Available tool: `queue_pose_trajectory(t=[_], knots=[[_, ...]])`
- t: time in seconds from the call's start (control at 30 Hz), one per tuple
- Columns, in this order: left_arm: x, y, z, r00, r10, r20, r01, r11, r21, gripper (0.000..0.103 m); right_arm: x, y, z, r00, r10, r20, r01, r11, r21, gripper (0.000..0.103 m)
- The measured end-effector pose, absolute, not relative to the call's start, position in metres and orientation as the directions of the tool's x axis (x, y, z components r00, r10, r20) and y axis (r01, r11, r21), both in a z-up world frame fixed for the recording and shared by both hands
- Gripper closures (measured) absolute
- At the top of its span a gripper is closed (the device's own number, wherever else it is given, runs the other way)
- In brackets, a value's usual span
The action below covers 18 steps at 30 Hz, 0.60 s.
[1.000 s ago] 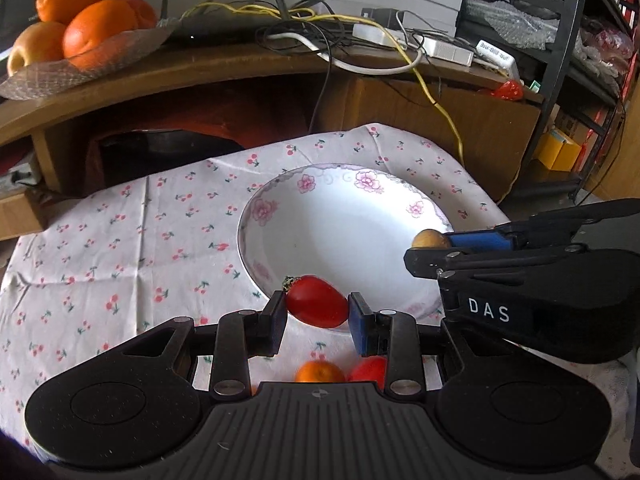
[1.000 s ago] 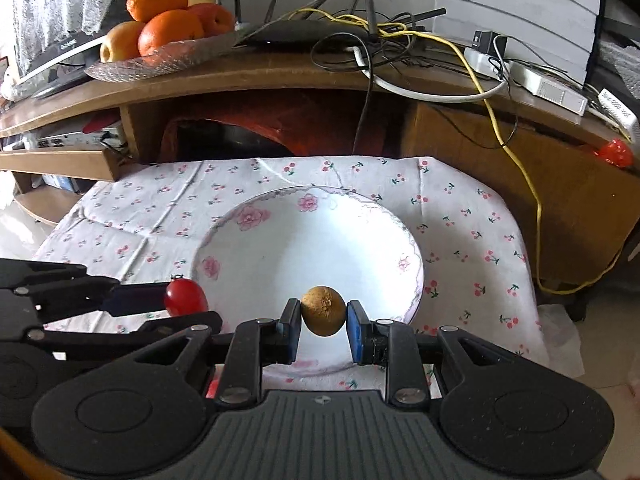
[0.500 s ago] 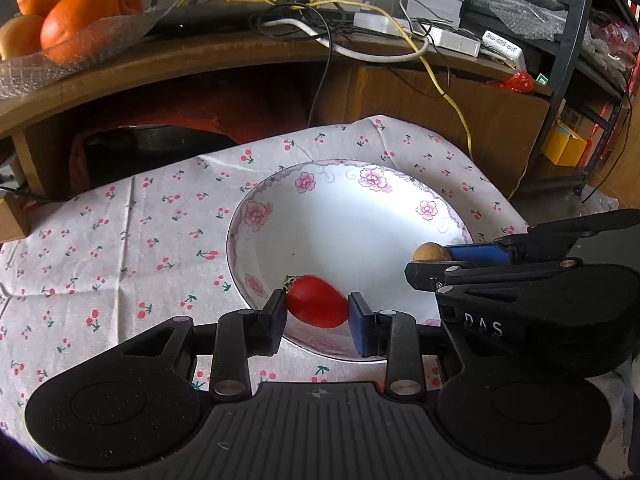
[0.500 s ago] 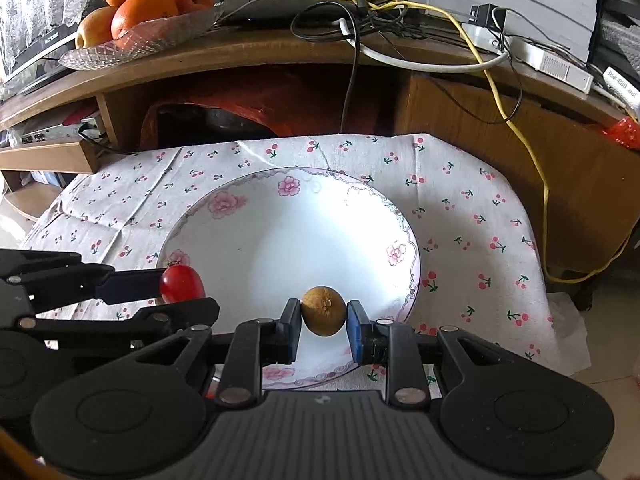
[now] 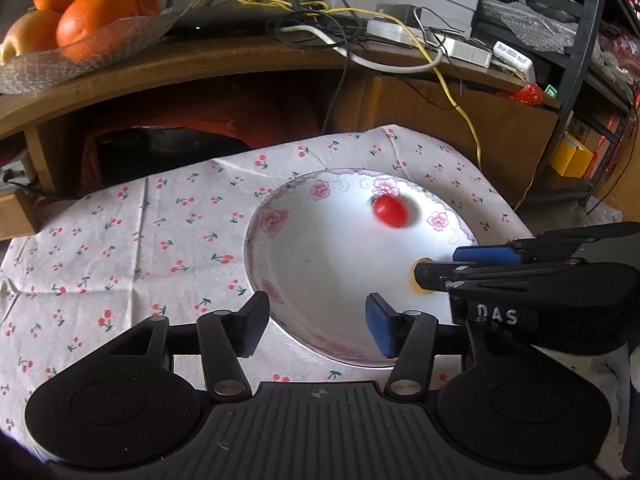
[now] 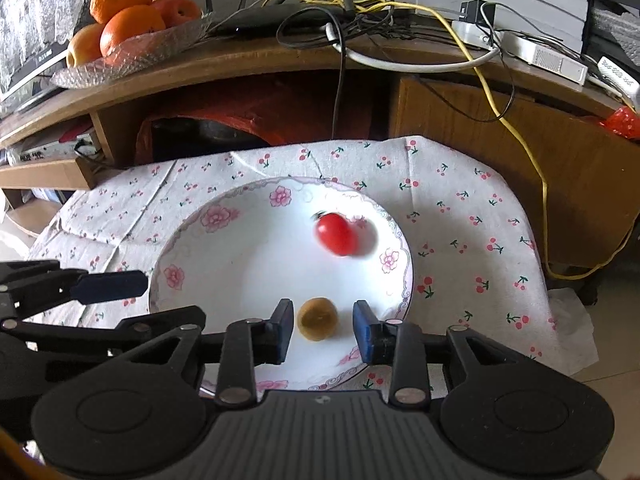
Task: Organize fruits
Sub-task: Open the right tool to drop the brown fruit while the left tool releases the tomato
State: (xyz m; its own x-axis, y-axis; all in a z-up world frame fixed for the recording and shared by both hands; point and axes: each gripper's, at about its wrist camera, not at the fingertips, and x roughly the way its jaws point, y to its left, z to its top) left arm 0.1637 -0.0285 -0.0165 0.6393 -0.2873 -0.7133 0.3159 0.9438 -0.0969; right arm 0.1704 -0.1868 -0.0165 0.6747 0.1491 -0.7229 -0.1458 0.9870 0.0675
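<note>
A white plate (image 5: 280, 236) (image 6: 208, 248) with pink flowers on its rim lies on the cherry-print cloth. A red cherry tomato (image 5: 390, 211) (image 6: 336, 234), blurred, is in the plate's far right part. A small brown fruit (image 6: 317, 318) (image 5: 418, 286) lies in the plate's near part, between the open fingers of my right gripper (image 6: 322, 332) without touching them. My left gripper (image 5: 316, 320) stands open over the plate's near left rim with nothing between its fingers. In the left wrist view the right gripper (image 5: 460, 264) hides most of the brown fruit.
A glass dish of oranges (image 5: 92, 20) (image 6: 128, 28) sits on a wooden shelf behind the table. Tangled cables (image 5: 360, 36) and a yellow cord (image 6: 520, 128) hang over the shelf. A black metal rack (image 5: 588, 60) stands at right. The cloth (image 5: 100, 248) covers the table left of the plate.
Both grippers have opened. The tomato left the left gripper and moved to the plate's far right. The brown fruit dropped out of the right gripper onto the plate.
</note>
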Motion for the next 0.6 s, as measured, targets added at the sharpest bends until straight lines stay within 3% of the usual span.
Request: queue_pose_trajectory(t=[0.6], knots=[[0.148,-0.01,0.002,0.655,-0.282,-0.701,0.295,0.95,-0.106,0.039,0.165,-0.198,0.003,0.706,0.17,-0.688,-0.104,0.985,0.137,0.068]])
